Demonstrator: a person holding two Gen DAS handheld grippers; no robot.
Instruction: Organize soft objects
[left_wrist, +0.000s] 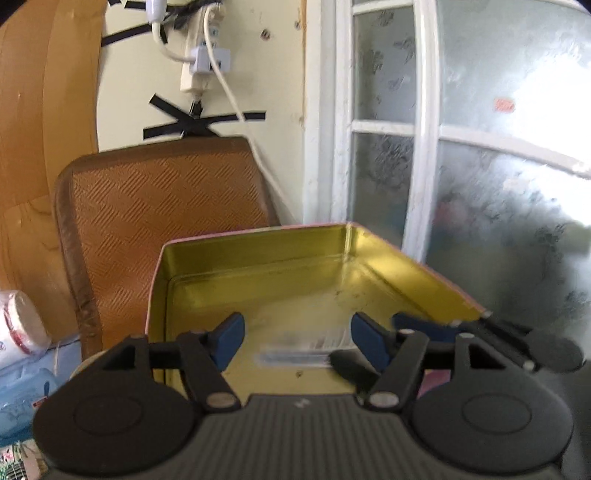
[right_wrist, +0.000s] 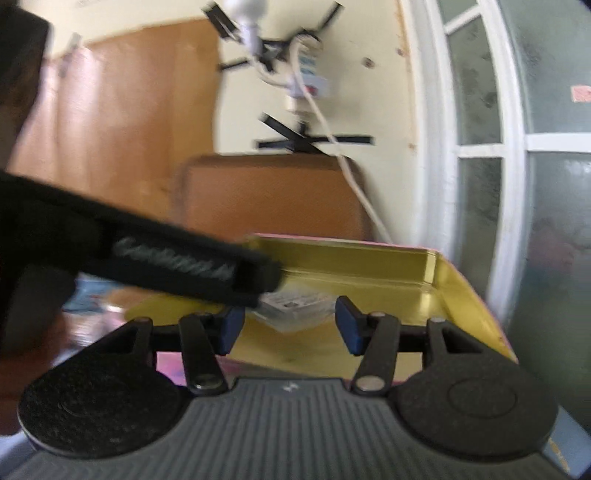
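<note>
Both tools hover over the gold-lined rectangular metal tin (left_wrist: 295, 273); left tool (left_wrist: 297, 341) released, right tool (right_wrist: 290, 325) released, empty; a small flat packet (right_wrist: 295, 306) lies inside the tin; judged: placement done, next fetch another soft item.

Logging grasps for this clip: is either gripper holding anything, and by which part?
Nothing is held: left gripper and right gripper both hang open above the gold tin.

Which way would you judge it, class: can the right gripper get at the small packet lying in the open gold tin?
Probably yes. The right gripper is open and lined up with the packet in the tin, whose top is open. The left gripper crowds in from the left, though.
</note>
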